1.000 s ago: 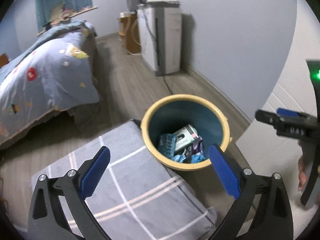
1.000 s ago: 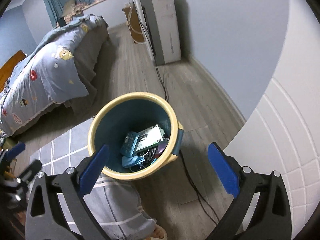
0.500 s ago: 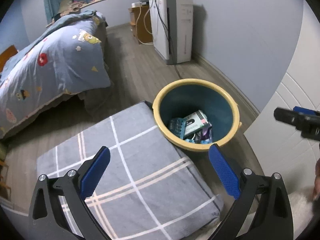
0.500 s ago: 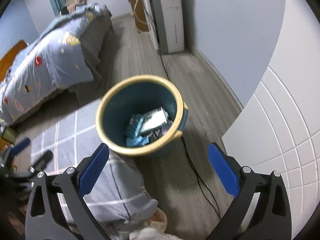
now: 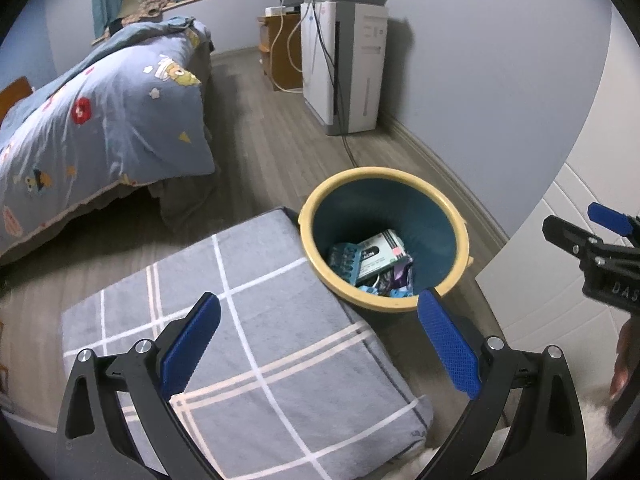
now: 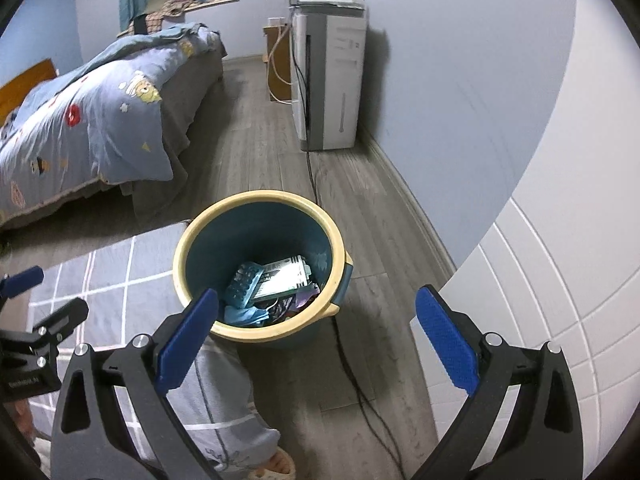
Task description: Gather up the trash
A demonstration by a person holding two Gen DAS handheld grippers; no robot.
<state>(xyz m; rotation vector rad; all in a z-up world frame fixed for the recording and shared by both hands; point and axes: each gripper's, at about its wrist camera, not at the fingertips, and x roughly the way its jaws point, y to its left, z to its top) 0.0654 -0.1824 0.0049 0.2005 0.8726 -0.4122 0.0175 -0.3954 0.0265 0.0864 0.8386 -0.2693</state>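
Note:
A teal trash bin with a yellow rim (image 5: 320,204) stands on the wood floor, also in the right wrist view (image 6: 224,210). Inside lie a white printed packet (image 5: 378,255) (image 6: 282,278), a blue blister pack (image 5: 342,260) (image 6: 242,284) and blue and purple wrappers (image 6: 248,315). My left gripper (image 5: 320,344) is open and empty, held above and short of the bin. My right gripper (image 6: 316,338) is open and empty, above the bin's near side. Each gripper shows at the edge of the other's view.
A grey checked cushion (image 5: 240,340) lies left of the bin. A bed with a blue quilt (image 5: 100,120) stands at left. A white air purifier (image 5: 344,64) and wooden stand (image 5: 280,52) line the wall. A black cable (image 6: 352,368) runs past the bin. A white panelled door (image 6: 540,320) is at right.
Both grippers have drawn back and up from the bin, which now looks smaller and farther. Both stayed open and empty. The trash in the bin has not moved.

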